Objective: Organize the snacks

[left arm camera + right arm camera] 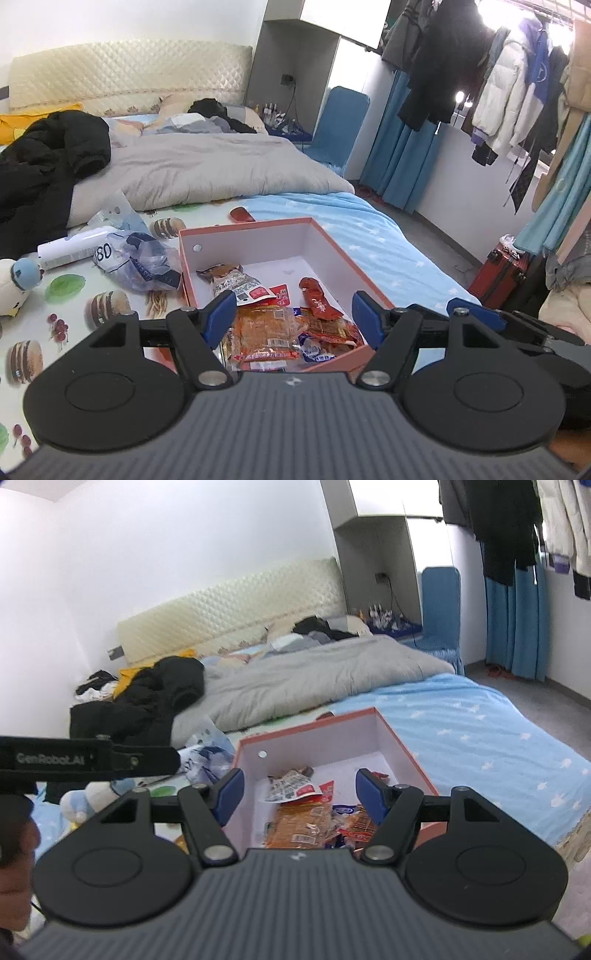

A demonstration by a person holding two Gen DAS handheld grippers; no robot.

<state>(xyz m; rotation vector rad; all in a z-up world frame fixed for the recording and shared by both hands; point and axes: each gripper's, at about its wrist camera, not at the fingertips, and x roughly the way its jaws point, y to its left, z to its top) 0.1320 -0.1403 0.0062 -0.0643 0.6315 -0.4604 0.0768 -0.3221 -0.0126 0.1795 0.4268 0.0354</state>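
Snacks [273,325] lie heaped at the lower centre of the left wrist view, inside an open orange-edged box [258,236] that rests on the bed [388,240]. Bed first: a grey quilt [221,162] and black jacket [44,166] fill its upper left, leaving the lower half free as a sorting surface. Box next: white inside, its far half bare, the packets gathered at the near end (judged to be where they were dropped in). Left of the box lie a crumpled blue-and-clear bag [136,262] and a white tube [70,247], outside the collection. One red packet [242,215] sits just beyond the far rim, not yet boxed. Left claw [293,317] stands open and empty above the packets. Right claw [299,794] likewise stands open over the box, nothing between its pads.
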